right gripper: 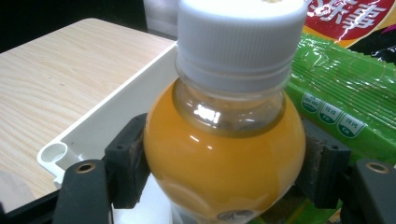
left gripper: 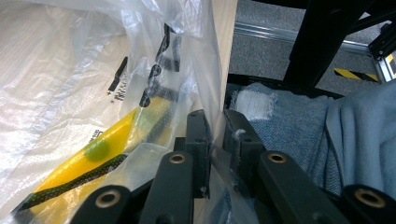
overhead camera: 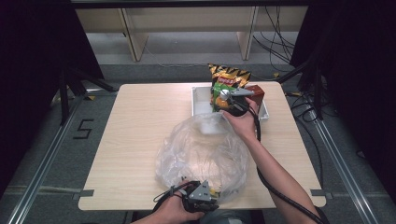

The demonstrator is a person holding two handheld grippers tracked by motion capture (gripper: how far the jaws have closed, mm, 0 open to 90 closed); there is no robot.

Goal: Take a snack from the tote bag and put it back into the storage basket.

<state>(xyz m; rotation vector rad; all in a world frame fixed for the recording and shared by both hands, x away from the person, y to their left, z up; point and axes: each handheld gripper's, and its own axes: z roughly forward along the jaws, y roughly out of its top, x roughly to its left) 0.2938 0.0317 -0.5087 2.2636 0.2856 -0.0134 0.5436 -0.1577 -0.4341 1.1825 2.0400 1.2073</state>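
A clear plastic bag point(overhead camera: 201, 154) lies crumpled in the middle of the wooden table point(overhead camera: 140, 135). At the table's near edge my left gripper point(overhead camera: 210, 193) is shut on the bag's thin film point(left gripper: 215, 135). Through the film a yellow pack point(left gripper: 93, 158) shows inside the bag. Over the white tray point(overhead camera: 198, 95) my right gripper point(overhead camera: 227, 100) is shut on an orange juice bottle point(right gripper: 219, 140) with a white cap point(right gripper: 238, 37). Both pads point(right gripper: 128, 158) press on the bottle's round shoulder. The bottle stands upright.
In the tray are a green pack point(right gripper: 345, 93), a yellow and black snack bag point(overhead camera: 229, 73) and a brown box point(overhead camera: 256, 92). The tray's rim point(right gripper: 93, 126) runs just left of the bottle. The person's jeans point(left gripper: 289, 112) are beside the left gripper.
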